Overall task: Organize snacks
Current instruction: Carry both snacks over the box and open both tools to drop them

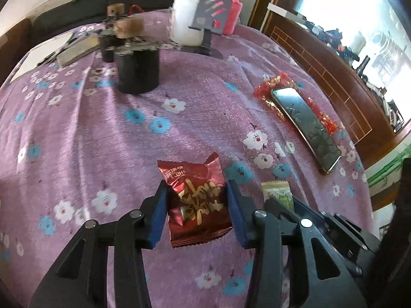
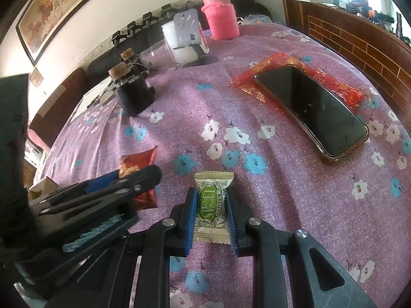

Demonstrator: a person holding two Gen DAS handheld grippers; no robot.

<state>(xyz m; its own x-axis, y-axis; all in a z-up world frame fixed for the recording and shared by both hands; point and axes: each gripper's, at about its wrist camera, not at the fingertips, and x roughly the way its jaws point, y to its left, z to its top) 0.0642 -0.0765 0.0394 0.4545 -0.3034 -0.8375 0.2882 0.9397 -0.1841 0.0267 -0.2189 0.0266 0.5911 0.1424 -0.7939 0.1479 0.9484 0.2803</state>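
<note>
A red foil snack packet (image 1: 197, 202) with gold lettering sits between the blue pads of my left gripper (image 1: 196, 197), which is shut on its sides over the purple flowered cloth (image 1: 102, 128). A small cream and green snack packet (image 2: 212, 205) sits between the pads of my right gripper (image 2: 210, 200), which is shut on it. The green packet also shows at the right of the left wrist view (image 1: 278, 195). The red packet (image 2: 138, 164) and the left gripper (image 2: 123, 184) show at the left of the right wrist view.
A phone (image 2: 313, 110) lies on a red wrapper (image 2: 267, 74) at the right. A black jar (image 1: 137, 69), a white cup (image 1: 183, 23), a phone stand (image 1: 209, 15) and a pink-sleeved bottle (image 2: 219, 12) stand at the back. A wooden headboard (image 2: 359, 41) runs along the right.
</note>
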